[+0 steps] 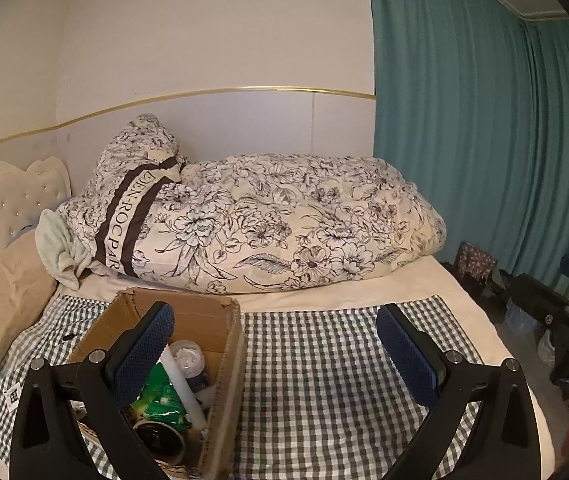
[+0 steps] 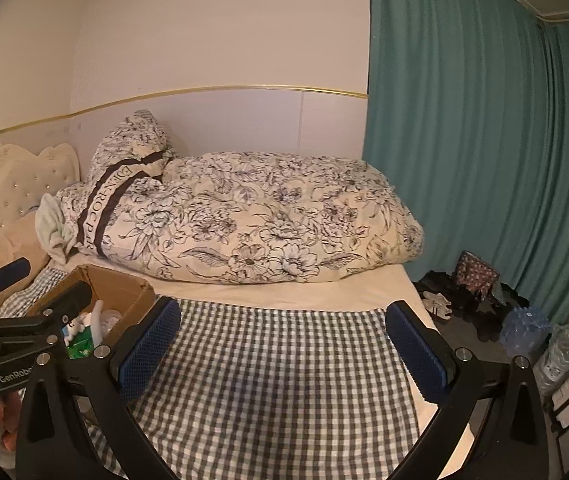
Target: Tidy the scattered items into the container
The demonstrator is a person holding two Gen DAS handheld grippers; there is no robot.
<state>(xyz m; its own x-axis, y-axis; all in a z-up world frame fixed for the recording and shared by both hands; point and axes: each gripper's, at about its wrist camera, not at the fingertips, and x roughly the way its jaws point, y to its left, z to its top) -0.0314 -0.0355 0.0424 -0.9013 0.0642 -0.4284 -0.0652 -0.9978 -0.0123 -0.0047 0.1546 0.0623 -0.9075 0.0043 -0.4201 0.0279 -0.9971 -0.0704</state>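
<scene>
Checked cloth [image 1: 324,360], box [image 1: 228,360] contents half-hidden by left tongs [image 1: 276,356]

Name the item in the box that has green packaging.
The snack bag, lying in the cardboard box beside the white tube and above the dark cup. It alone is green; the other items are white or dark.

box [image 1: 220,320]: brown cardboard, open top, upright on checked cloth, near left | green packet [image 1: 162,396]: crumpled, inside box | white tube [image 1: 184,384]: leaning, inside box beside packet | white jar [image 1: 188,356]: inside box, far side | dark cup [image 1: 160,440]: inside box, near end
</scene>
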